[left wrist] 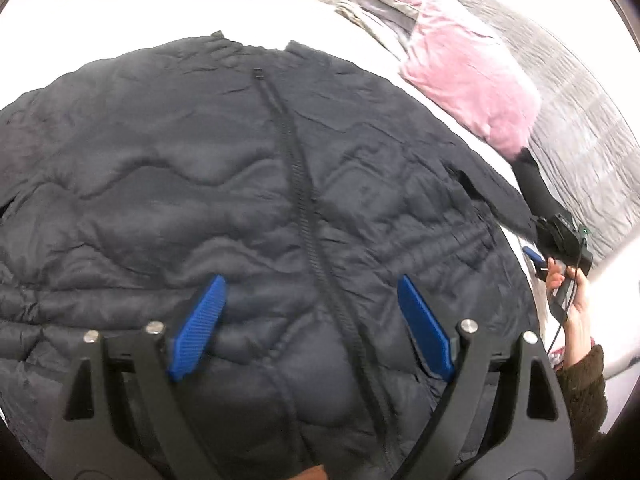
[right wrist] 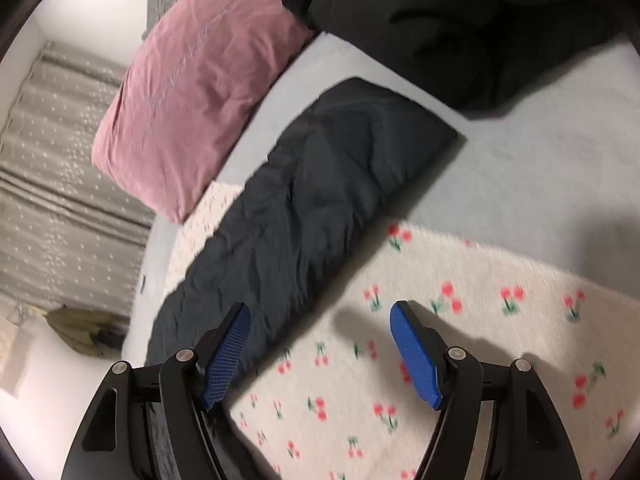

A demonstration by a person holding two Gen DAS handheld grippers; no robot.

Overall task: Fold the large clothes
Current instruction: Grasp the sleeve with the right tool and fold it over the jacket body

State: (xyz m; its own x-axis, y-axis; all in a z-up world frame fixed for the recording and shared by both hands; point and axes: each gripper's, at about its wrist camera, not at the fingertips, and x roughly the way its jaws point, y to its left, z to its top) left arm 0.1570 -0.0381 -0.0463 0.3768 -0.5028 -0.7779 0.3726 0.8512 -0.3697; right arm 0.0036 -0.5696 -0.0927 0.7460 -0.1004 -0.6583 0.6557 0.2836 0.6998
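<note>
A dark quilted puffer jacket (left wrist: 200,184) lies flat on the bed, front up, with its zipper (left wrist: 304,196) running down the middle. My left gripper (left wrist: 312,292) is open and empty, hovering over the jacket's lower middle. My right gripper (right wrist: 320,316) is open and empty above the cherry-print sheet (right wrist: 460,340), next to the jacket's sleeve (right wrist: 304,216), which stretches out across the bed. The right gripper also shows in the left wrist view (left wrist: 536,258), at the sleeve's cuff, held by a hand.
A pink pillow (right wrist: 192,92) lies past the sleeve, also in the left wrist view (left wrist: 468,76). A black garment (right wrist: 460,28) is bundled behind it. A grey blanket (left wrist: 580,120) lies at the right. Grey curtains (right wrist: 60,200) hang beyond the bed.
</note>
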